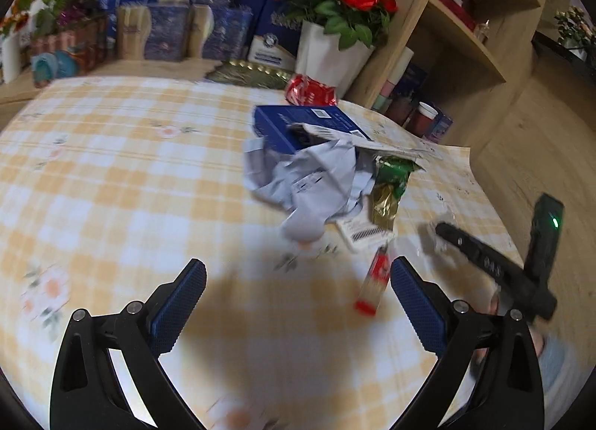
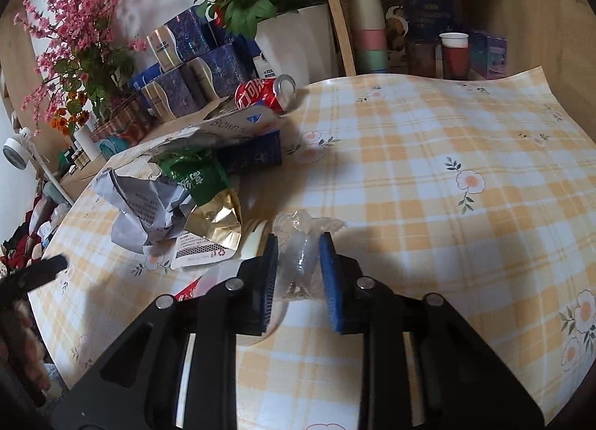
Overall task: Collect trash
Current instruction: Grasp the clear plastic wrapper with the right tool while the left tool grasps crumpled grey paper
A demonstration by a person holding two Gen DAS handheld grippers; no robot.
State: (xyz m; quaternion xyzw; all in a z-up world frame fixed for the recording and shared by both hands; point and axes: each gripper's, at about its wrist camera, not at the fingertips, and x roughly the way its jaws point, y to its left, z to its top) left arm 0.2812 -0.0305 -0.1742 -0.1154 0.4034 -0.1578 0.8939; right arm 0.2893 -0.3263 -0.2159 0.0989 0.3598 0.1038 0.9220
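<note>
A heap of trash lies on the yellow checked tablecloth [image 1: 111,169]: crumpled white paper [image 1: 316,184], a torn blue box [image 1: 298,124], a green and gold foil bag [image 1: 391,184], a flat white packet [image 1: 363,234] and a red can [image 1: 309,91] behind. A red and gold wrapper [image 1: 374,281] lies just inside my left gripper's right finger. The left gripper [image 1: 298,266] is open, nothing between its pads. In the right wrist view my right gripper [image 2: 298,240] is shut on a crumpled clear plastic wrapper [image 2: 301,244], to the right of the foil bag [image 2: 201,177].
A white pot of red roses [image 1: 331,54] and stacked blue boxes [image 1: 208,13] stand behind the table. A wooden shelf unit [image 1: 465,39] with cups rises at the right. The left gripper's black finger [image 2: 41,270] shows at the left edge of the right wrist view.
</note>
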